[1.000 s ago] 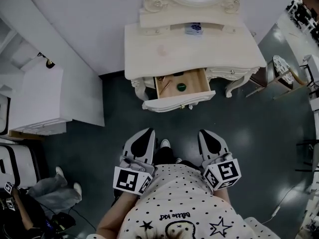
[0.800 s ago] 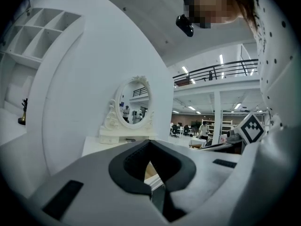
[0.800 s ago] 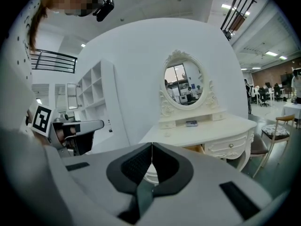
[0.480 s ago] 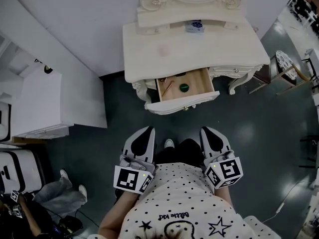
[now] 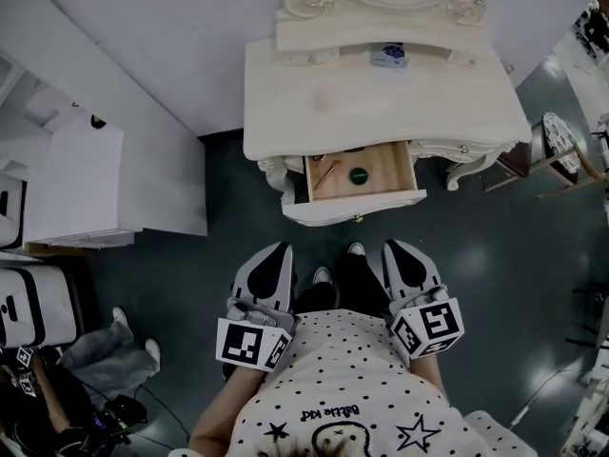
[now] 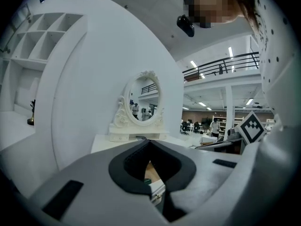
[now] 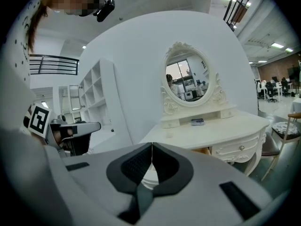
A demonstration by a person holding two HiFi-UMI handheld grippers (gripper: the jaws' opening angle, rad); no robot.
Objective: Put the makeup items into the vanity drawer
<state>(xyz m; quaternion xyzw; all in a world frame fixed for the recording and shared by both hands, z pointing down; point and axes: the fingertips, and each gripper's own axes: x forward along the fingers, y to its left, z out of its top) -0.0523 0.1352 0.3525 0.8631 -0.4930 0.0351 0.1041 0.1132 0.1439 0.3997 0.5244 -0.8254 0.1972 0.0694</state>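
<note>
The cream vanity [image 5: 381, 112] stands ahead with its drawer [image 5: 362, 198] pulled open. Inside lie a round green item [image 5: 359, 174] and a thin rose-gold stick [image 5: 324, 172]. A small patterned item [image 5: 391, 55] rests on the vanity's rear shelf and also shows in the right gripper view [image 7: 197, 122]. My left gripper [image 5: 278, 251] and right gripper [image 5: 395, 248] are held close to the person's body, well short of the drawer. Both are shut and hold nothing. In the gripper views, the left gripper [image 6: 149, 141] and the right gripper [image 7: 152, 145] point toward the vanity.
An oval mirror [image 7: 187, 81] tops the vanity. A white shelf unit [image 5: 67, 188] stands at the left and a stool [image 5: 557, 141] at the right. Another person [image 5: 38, 398] crouches at the lower left beside cables. The person's feet [image 5: 338, 265] are on dark floor before the drawer.
The vanity has shifted slightly right and lower in the head view as the person steps. Both grippers stay shut at the body.
</note>
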